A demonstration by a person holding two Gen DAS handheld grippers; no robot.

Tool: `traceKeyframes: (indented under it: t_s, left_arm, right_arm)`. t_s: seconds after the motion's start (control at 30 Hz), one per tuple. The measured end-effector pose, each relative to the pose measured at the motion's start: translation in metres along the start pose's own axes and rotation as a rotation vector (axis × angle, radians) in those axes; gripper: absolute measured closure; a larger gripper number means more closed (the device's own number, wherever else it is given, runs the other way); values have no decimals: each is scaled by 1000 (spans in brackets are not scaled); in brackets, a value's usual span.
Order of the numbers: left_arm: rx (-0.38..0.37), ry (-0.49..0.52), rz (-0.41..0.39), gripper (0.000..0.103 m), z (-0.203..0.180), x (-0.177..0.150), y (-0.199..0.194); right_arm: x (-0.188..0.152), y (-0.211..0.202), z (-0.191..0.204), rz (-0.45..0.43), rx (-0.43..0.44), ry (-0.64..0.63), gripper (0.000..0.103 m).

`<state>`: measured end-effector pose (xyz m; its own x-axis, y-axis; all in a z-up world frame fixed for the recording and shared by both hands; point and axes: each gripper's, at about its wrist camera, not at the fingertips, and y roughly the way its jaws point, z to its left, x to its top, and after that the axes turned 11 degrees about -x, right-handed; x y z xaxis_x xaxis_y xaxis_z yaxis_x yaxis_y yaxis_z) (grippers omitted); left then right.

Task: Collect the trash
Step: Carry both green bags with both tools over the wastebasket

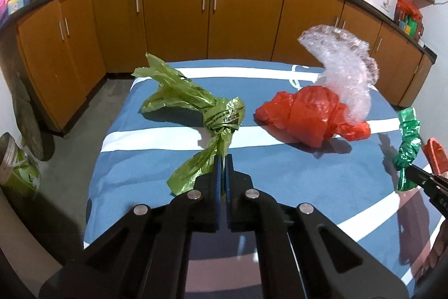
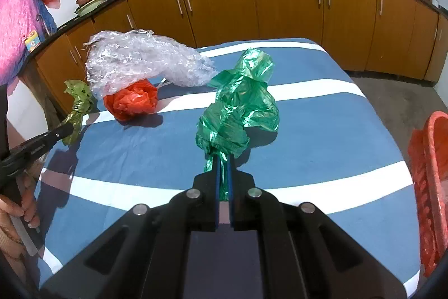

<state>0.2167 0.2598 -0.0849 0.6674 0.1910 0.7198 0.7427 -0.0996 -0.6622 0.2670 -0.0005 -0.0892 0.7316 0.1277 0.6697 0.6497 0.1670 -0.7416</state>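
**A:** ok what's each hand got right now?

**B:** The left gripper (image 1: 224, 159) has its blue pads pinched together on a tail of the olive-green bag (image 1: 196, 105). That bag is crinkly thin plastic, knotted in the middle with black print around the knot, one twisted end fanning out ahead of the tips and to their left, the other end running straight back into the pads. Most of it looks to be resting on the blue-and-white striped cloth (image 1: 156, 147).

**A:** and the other one?

**B:** The right gripper (image 2: 223, 159) is clamped on the shiny emerald-green bag (image 2: 238, 108), same deal: a thin twisted tail squeezed between the blue pads, with the puffy crumpled bulk directly ahead of the tips. Glossy, lots of highlights. Can't tell if the bulk touches the cloth or hangs just over it.

**A:** anything left lying around?

**B:** Yeah. Ahead and to the right of the left tool sits a red-orange bag (image 1: 308, 114), balled up and knotted, with a wad of clear bubble wrap (image 1: 344, 69) leaning on top of it and arching upward. Off to the right gripper's far right there's an orange-red basket (image 2: 431, 181), beside the cloth's edge.
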Motion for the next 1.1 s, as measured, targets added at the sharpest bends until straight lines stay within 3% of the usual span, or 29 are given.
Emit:
traceKeyframes:
  t_s: [0.33, 0.77, 1.1]
  left_arm:
    - [-52, 43, -57, 100, -37, 11, -26]
    - [-241, 139, -113, 101, -114, 25, -72]
    - [-365, 236, -104, 101, -191, 22, -66]
  right_arm:
    - [2, -31, -18, -49, -14, 4, 97]
    - [2, -84, -64, -123, -38, 54, 97]
    - [-10, -124, -125, -169, -121, 118, 97]
